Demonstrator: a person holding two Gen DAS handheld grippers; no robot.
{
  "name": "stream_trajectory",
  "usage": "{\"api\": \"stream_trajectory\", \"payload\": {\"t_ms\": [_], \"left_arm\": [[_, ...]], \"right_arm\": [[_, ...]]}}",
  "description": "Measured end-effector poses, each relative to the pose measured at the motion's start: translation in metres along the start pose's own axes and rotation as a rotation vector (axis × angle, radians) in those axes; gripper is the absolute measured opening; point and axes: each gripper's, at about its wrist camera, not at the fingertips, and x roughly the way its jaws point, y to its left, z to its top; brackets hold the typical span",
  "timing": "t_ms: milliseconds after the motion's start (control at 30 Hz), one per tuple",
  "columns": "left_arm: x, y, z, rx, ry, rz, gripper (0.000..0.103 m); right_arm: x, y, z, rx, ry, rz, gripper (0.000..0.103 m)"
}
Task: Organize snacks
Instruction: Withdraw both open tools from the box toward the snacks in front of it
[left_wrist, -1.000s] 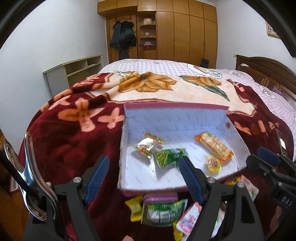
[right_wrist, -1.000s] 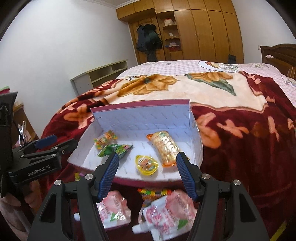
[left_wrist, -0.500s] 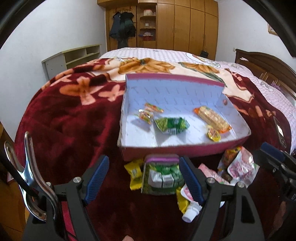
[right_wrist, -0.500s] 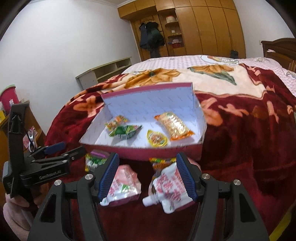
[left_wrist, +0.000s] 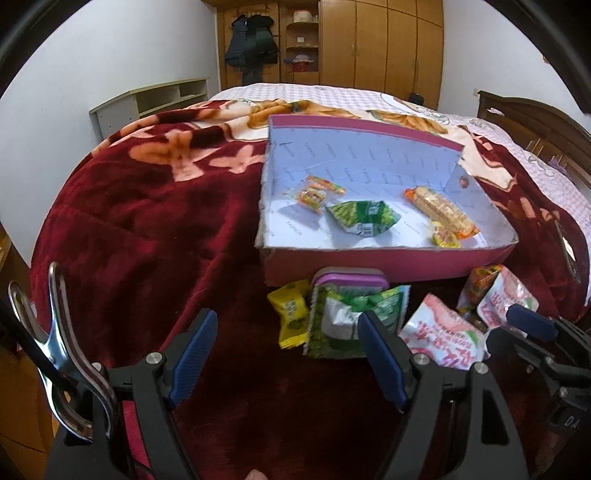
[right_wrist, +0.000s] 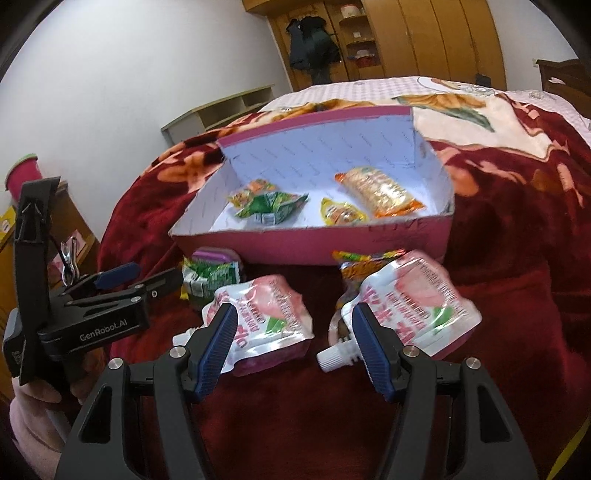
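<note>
The orange crinkled snack packet (right_wrist: 360, 267) lies half hidden behind the pink spouted drink pouch (right_wrist: 406, 302); the pouch's print is blurred.

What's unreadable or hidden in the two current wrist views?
- Purple-lidded tub: left view, body hidden behind the green packet.
- Orange packet: right view, mostly covered by the right pouch.
- Pouch print: both views, motion-blurred, unreadable.
- Right gripper: left view, cut off by the edge.
- Box front-wall writing: right view, too faint.
</note>
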Motion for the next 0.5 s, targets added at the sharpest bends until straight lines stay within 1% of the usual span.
{"api": "stream_trajectory", "payload": {"t_ms": [67, 133, 233, 400, 500], "left_arm": [[0.002, 0.004, -0.002, -0.005, 0.004, 0.006, 0.082], [0.004, 0.007, -0.003, -0.01, 0.009, 0.013, 0.082], [0.006, 0.01, -0.006, -0.015, 0.012, 0.023, 0.082], [0.008, 0.016, -0.007, -0.029, 0.014, 0.021, 0.082], [0.01, 0.019, -0.008, -0.035, 0.015, 0.02, 0.082]], "right_arm": [[0.002, 0.003, -0.002, -0.001, 0.006, 0.013, 0.076], [0.005, 0.006, -0.003, 0.006, 0.01, 0.033, 0.088], [0.012, 0.011, -0.004, 0.01, 0.021, 0.053, 0.09], [0.026, 0.02, -0.002, -0.011, 0.038, 0.024, 0.091], [0.036, 0.028, 0.001, -0.047, 0.046, 0.017, 0.097]]}}
